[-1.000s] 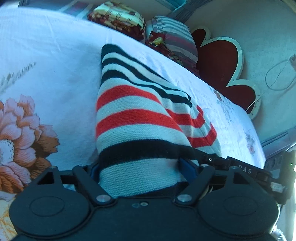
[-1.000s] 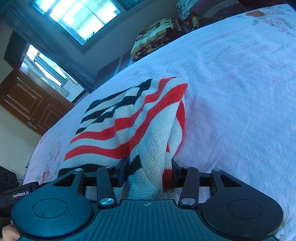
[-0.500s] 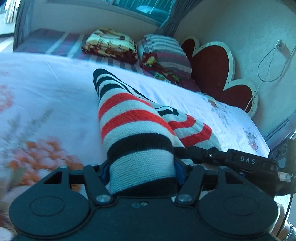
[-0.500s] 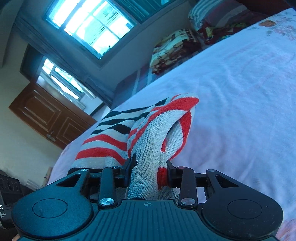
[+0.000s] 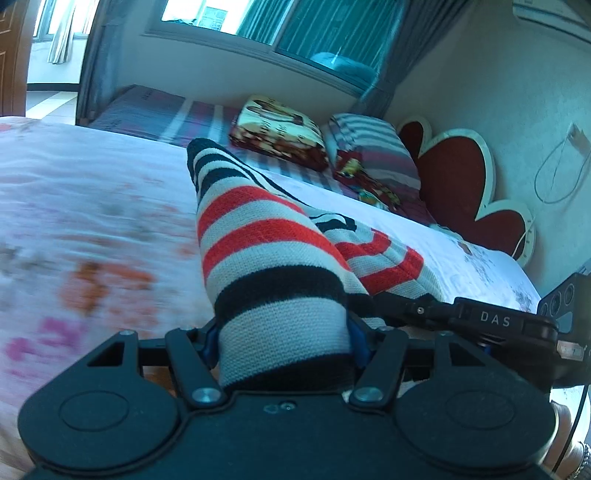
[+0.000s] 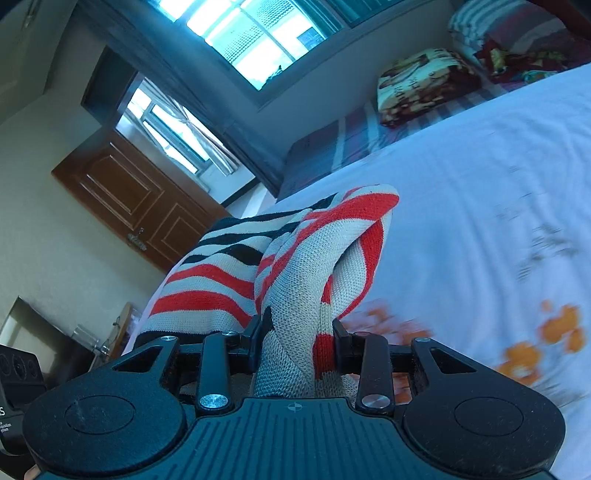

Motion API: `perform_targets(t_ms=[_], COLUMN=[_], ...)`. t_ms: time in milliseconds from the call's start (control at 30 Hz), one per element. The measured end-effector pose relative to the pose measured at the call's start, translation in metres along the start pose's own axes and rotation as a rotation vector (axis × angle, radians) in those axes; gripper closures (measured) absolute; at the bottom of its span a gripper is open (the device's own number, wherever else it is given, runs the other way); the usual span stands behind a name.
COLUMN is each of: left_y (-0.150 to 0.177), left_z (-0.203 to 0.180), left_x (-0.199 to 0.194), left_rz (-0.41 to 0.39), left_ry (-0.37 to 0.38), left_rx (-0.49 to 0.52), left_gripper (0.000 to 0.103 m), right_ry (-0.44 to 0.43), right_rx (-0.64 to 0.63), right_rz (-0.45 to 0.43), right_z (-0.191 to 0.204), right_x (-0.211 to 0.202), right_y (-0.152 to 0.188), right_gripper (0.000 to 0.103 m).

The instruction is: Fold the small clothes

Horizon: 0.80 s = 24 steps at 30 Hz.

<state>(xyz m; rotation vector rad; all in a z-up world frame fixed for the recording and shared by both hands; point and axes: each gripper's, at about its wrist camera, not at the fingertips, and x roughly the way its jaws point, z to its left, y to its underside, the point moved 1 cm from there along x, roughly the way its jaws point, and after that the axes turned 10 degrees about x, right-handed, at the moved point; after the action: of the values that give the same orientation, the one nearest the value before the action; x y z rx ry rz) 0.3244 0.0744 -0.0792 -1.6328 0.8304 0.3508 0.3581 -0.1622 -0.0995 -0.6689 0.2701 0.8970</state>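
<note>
A knitted garment with red, black and cream stripes (image 5: 258, 236) is held up over a white flowered bed sheet (image 5: 92, 206). My left gripper (image 5: 282, 338) is shut on one thick fold of it, which rises away from the jaws. My right gripper (image 6: 297, 341) is shut on another bunched part of the striped garment (image 6: 306, 266); the rest drapes to the left in that view. The right gripper's body (image 5: 498, 321) shows at the right of the left wrist view, close beside the left one.
Folded blankets and a striped pillow (image 5: 369, 144) lie at the head of the bed, beside a red heart-shaped headboard (image 5: 454, 184). A window (image 6: 258, 33) and a brown wooden door (image 6: 129, 199) stand beyond the bed. The sheet (image 6: 480, 192) spreads wide to the right.
Both grippers have lifted and tilted upward with the garment. The cloth now hangs higher off the sheet, and more of the room's window and walls shows.
</note>
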Motion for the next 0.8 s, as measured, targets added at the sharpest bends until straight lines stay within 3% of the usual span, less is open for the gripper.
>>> perform_targets(t_ms=[267,500,600,667,733,800], left_y=[0.002,0.024,0.041,0.044,0.044,0.036], left_z=[0.116,0.187,0.209,0.211,0.214,0.218], left_x=[-0.028,-0.005,-0.001,-0.004,-0.006,-0.011], left_rz=[-0.018,0.028,0.028,0.019,0.027,0.024], left_ry=[0.005,-0.009,0.016,0.005,0.013,0.006], left_rx=[-0.007,-0.07,-0.136,-0.116,-0.15,-0.173], left_gripper=[0.04,0.038,0.024,0.019,0.019,0.031], right_ry=[0.024,0.093,0.113,0.125,0.134,0.151], right_rx=[-0.041,-0.072,-0.024,-0.01,-0.036,-0.067], right_rz=[-0.006,0.046,0.047,0.037,0.03,0.01], right_z=[0.078,0.089,0.066,0.056,0.057,0.063], right_x=[0.102,0.178,0.182,0.174,0.166,0.161], right_y=[0.055,0.084,0.09,0.085,0.078,0.069], right_gripper=[0.068,0.068,0.06,0.053,0.053,0.053])
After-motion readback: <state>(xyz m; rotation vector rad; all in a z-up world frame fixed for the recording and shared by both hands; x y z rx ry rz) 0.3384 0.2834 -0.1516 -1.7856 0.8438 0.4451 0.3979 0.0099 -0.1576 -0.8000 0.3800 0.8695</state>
